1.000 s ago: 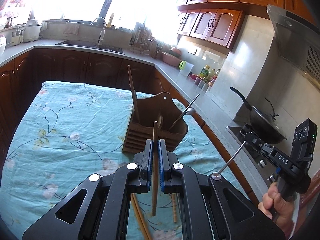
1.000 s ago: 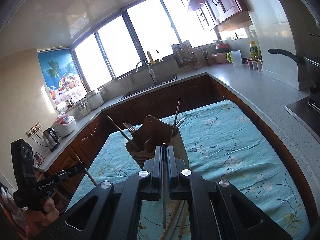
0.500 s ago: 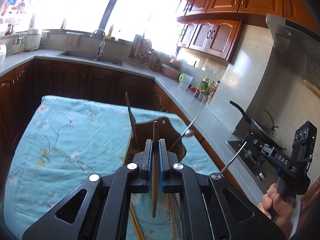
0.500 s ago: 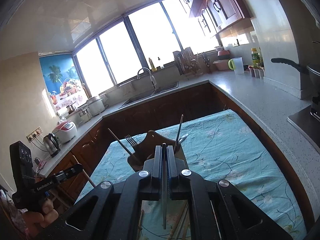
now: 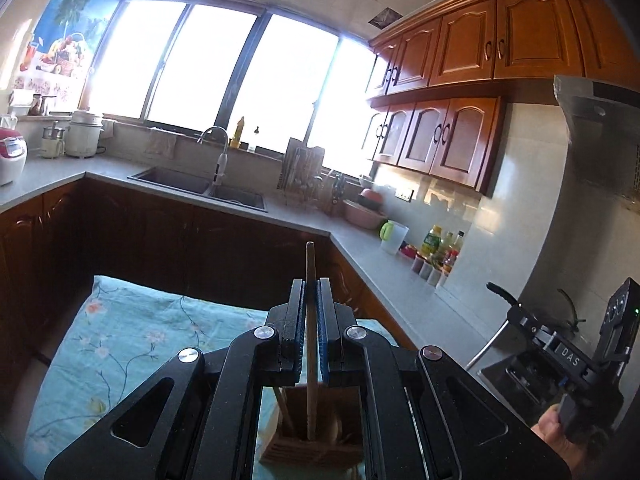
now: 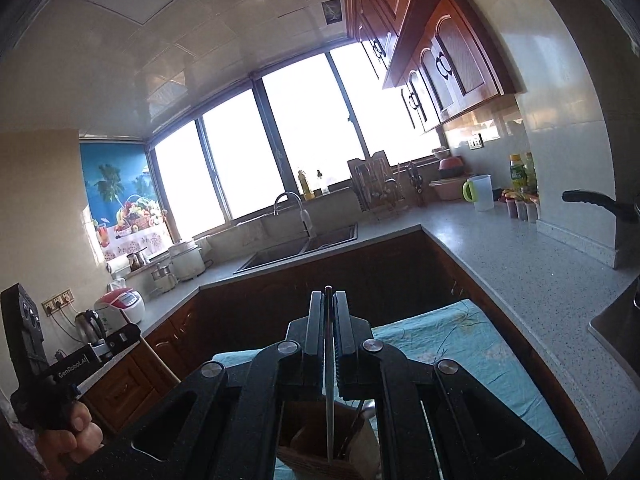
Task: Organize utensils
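I've got both grippers lifted now: a second ago the wooden holder (image 5: 316,432) sat out ahead of the fingers, and now it lies low beneath them, seen through the gap under each set of jaws, so both sticks are raised above the holder and look ready to drop in. My left gripper (image 5: 311,312) is clamped tight on a wooden chopstick (image 5: 310,320), which stands upright with its lower end hanging right over the holder's opening. My right gripper (image 6: 329,320) is closed just as tight on a thin dark metal stick (image 6: 329,380), its tip pointing down at the holder too; I can't tell yet whether either tip is inside. The holder stands on the flowered blue cloth (image 5: 120,340), and other utensils lean in it. That puts me near the drop for this pair, I'd say; the tips must line up with the holder's slots before I let go. Writing I can read: "DAS" on the right gripper's body in the left view, and "GenRobot.AI" on the left gripper's body in the right view.
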The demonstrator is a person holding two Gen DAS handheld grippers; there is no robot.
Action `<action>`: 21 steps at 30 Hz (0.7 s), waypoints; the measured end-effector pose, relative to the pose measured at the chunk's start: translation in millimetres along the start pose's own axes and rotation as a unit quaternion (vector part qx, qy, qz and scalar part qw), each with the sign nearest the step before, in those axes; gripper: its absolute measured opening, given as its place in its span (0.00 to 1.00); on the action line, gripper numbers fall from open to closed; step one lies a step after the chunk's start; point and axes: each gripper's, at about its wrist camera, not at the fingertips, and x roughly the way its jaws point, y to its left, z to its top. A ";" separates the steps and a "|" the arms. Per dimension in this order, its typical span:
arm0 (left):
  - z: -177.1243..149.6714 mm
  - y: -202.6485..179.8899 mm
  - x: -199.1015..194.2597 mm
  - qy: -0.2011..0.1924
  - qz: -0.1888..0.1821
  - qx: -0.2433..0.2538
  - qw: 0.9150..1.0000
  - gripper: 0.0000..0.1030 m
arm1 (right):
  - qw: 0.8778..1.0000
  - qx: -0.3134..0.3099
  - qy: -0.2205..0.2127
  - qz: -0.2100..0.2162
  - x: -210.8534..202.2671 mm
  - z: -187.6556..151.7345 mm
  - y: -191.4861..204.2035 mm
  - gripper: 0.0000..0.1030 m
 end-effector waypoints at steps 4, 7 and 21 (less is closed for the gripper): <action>-13.7 7.3 21.3 0.008 0.011 -0.004 1.000 0.04 | 1.000 -0.008 0.000 -0.009 16.0 -13.8 -2.7 0.04; -33.9 11.0 31.5 0.018 0.016 -0.007 1.000 0.04 | 1.000 -0.003 0.010 -0.012 25.3 -29.4 -7.2 0.04; -91.0 9.7 58.2 0.092 0.015 0.005 0.996 0.05 | 0.997 0.023 0.071 -0.024 54.8 -91.7 -25.9 0.04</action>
